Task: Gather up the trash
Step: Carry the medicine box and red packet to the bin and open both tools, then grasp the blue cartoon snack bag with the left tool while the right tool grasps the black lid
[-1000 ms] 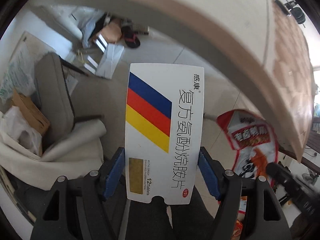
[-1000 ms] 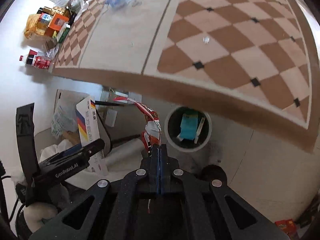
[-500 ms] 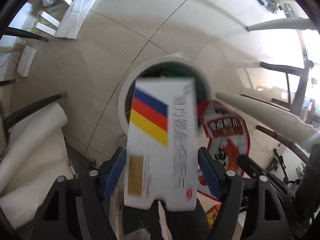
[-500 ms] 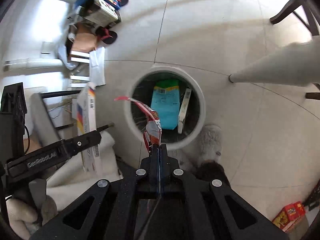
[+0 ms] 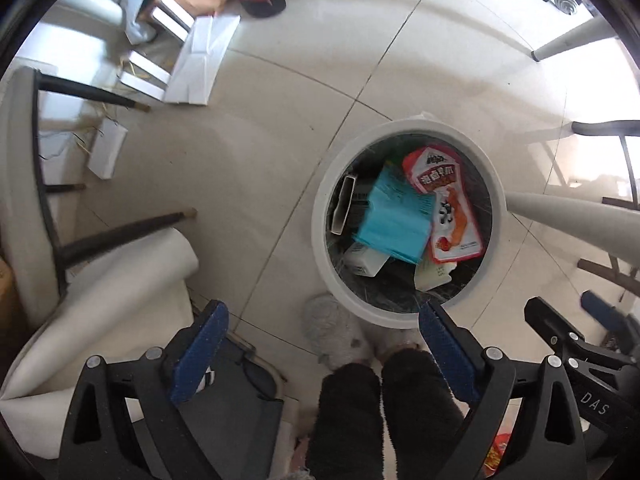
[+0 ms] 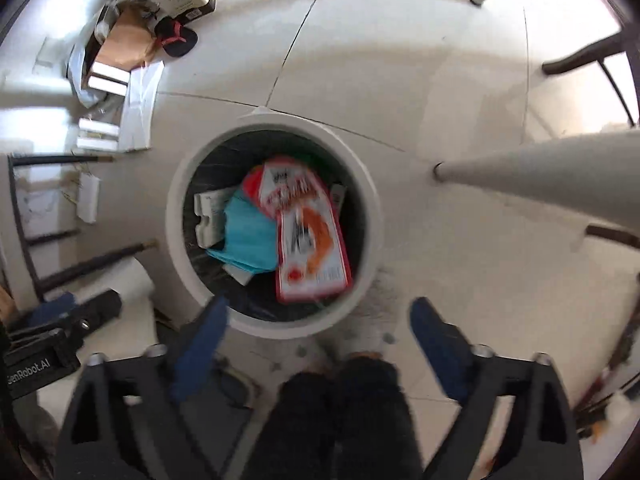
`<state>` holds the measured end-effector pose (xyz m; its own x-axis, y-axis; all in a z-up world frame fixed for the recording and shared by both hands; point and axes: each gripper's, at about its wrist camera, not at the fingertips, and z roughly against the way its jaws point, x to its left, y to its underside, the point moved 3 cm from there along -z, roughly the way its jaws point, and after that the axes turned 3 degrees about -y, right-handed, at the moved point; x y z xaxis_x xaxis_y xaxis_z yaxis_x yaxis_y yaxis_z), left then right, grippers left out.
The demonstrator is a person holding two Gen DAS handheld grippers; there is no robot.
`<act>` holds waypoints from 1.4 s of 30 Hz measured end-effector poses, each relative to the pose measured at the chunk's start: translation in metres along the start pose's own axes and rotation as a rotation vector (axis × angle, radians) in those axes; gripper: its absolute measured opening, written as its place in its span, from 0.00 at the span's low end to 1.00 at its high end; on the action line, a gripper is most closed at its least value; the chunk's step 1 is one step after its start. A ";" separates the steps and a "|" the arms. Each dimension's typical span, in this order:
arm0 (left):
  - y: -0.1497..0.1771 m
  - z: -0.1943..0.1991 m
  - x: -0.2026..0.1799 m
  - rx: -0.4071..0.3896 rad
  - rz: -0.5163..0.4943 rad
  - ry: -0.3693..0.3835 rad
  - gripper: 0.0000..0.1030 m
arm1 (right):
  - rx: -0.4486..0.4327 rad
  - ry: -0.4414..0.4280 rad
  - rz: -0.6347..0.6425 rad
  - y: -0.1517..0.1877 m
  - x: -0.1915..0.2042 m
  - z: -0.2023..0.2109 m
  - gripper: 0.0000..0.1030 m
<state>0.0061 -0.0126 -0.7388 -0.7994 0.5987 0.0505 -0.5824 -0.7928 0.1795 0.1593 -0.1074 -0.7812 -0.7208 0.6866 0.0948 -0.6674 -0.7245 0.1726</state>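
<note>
- The left claw and the right claw are both held wide open, and nothing is gripped.
- The round white bin is seen just ahead of both claws.
- A red snack bag is seen inside the bin.
- A blue packet is laid beside the bag.

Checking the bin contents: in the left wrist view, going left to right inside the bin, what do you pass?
Grey box → teal packet → red snack bag, all inside the white bin.
</note>
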 end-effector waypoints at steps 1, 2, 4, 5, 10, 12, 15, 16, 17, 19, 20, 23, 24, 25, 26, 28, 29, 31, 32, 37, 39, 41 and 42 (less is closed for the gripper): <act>0.002 0.004 0.001 -0.004 -0.002 0.002 0.95 | -0.009 0.017 0.017 0.001 0.002 0.005 1.00; 0.006 0.009 0.001 -0.010 -0.005 0.003 0.95 | -0.014 0.028 0.028 0.002 0.003 0.010 1.00; 0.011 0.019 0.002 -0.023 -0.009 -0.005 0.95 | -0.028 0.038 0.039 0.006 0.004 0.021 1.00; 0.013 0.025 0.003 -0.033 -0.011 -0.006 0.95 | -0.031 0.040 0.041 0.009 0.003 0.027 1.00; 0.023 0.054 0.002 -0.058 -0.004 -0.001 0.95 | -0.046 0.044 0.036 0.021 -0.002 0.056 1.00; 0.029 0.066 0.002 -0.063 -0.008 -0.002 0.95 | -0.047 0.045 0.030 0.027 -0.002 0.069 1.00; 0.038 0.083 0.004 -0.067 -0.011 -0.002 0.95 | -0.056 0.045 0.022 0.037 -0.006 0.091 1.00; 0.040 0.089 0.005 -0.068 -0.011 -0.001 0.95 | -0.059 0.041 0.018 0.041 -0.007 0.099 1.00; 0.043 0.096 0.006 -0.069 -0.010 0.002 0.95 | -0.063 0.038 0.015 0.044 -0.007 0.107 1.00; 0.050 0.111 0.009 -0.075 -0.011 0.002 0.95 | -0.067 0.036 0.013 0.051 -0.007 0.123 1.00; 0.053 0.119 0.010 -0.079 -0.011 0.000 0.95 | -0.069 0.032 0.012 0.054 -0.006 0.132 1.00; 0.065 0.145 0.012 -0.087 -0.011 0.001 0.95 | -0.078 0.025 0.018 0.066 -0.004 0.162 1.00; 0.069 0.155 0.013 -0.093 -0.013 0.005 0.95 | -0.081 0.019 0.019 0.071 -0.003 0.176 1.00; 0.072 0.165 0.015 -0.096 -0.015 0.006 0.95 | -0.085 0.015 0.021 0.076 -0.002 0.187 1.00; 0.077 0.176 0.017 -0.100 -0.012 0.015 0.95 | -0.088 0.012 0.020 0.080 0.000 0.198 1.00; 0.085 0.196 0.020 -0.108 -0.004 0.037 0.95 | -0.092 -0.001 0.023 0.089 0.003 0.225 1.00; 0.088 0.206 0.021 -0.114 -0.002 0.041 0.95 | -0.093 -0.009 0.018 0.093 0.004 0.236 1.00; 0.096 0.227 0.024 -0.133 -0.001 0.053 0.95 | -0.097 -0.036 0.005 0.103 0.007 0.263 1.00; 0.100 0.237 0.025 -0.142 -0.002 0.057 0.95 | -0.102 -0.047 0.001 0.107 0.009 0.277 1.00; 0.108 0.298 0.031 -0.221 0.005 0.086 0.95 | -0.135 -0.105 -0.008 0.123 0.022 0.343 1.00; 0.102 0.324 0.032 -0.263 0.008 0.095 0.95 | -0.162 -0.131 -0.013 0.123 0.025 0.372 1.00; 0.091 0.350 0.032 -0.306 0.013 0.098 0.95 | -0.188 -0.150 -0.018 0.117 0.026 0.398 1.00; 0.084 0.363 0.032 -0.329 0.018 0.104 0.95 | -0.205 -0.161 -0.021 0.112 0.025 0.412 1.00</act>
<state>-0.0146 -0.0185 -0.3651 -0.8109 0.5827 -0.0529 -0.5708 -0.8077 -0.1478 0.1433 -0.1465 -0.3557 -0.6783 0.6905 0.2513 -0.7175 -0.6961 -0.0241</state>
